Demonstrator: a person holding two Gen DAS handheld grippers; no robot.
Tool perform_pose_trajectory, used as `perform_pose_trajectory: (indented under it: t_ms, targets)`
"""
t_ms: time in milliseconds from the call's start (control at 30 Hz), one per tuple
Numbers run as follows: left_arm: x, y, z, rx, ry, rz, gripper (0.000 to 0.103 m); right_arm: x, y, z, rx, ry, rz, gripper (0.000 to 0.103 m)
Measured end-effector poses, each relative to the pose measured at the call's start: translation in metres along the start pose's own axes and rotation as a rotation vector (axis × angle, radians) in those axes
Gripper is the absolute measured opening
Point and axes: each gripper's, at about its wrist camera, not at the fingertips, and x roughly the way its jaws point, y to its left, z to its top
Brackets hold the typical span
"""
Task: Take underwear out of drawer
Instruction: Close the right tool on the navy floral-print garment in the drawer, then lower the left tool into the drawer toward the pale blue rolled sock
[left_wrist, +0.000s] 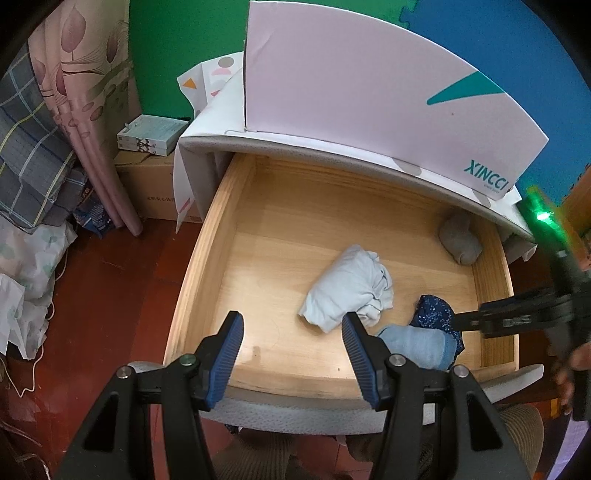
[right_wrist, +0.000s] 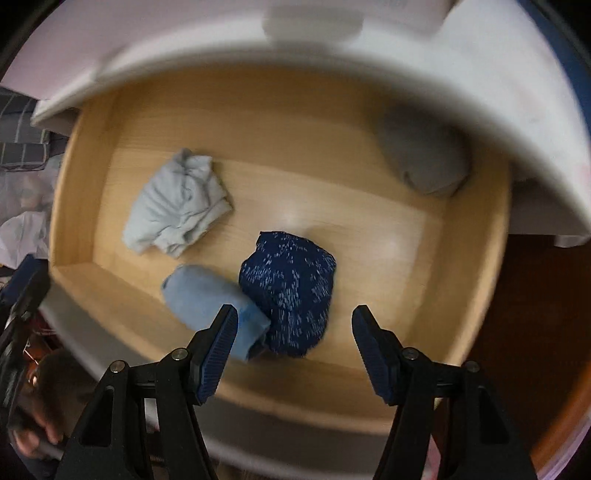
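Right gripper (right_wrist: 293, 325) hangs spread and empty over the dark blue speckled rolled underwear (right_wrist: 290, 291) in the open wooden drawer (right_wrist: 476, 295) — it touches the light blue fabric roll (right_wrist: 207, 302), so both could get snagged. Left gripper (left_wrist: 291, 332) spread, empty too.

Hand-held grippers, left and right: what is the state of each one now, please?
Left hand-held gripper: open, holding nothing, over the drawer front.
Right hand-held gripper: open, holding nothing, above the dark blue speckled bundle.
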Motion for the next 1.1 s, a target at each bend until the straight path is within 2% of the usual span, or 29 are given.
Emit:
perform_pose_trajectory:
  t_ms: [467,700,1100]
  targets:
    - [0.001,0.0,0.0,0.002,0.009,-0.011,0.057,0.055,0.009,0.021,0.009,0.089,-0.052,0.061]
    - [0.004,0.0,0.0,0.0,0.018,-0.015,0.057,0.06,0.007,0.024,0.043,0.122,-0.062,0.053]
    - [0.005,-0.001,-0.001,0.007,0.025,-0.007,0.057,0.067,-0.004,0.009,0.056,0.139,-0.148,0.043]
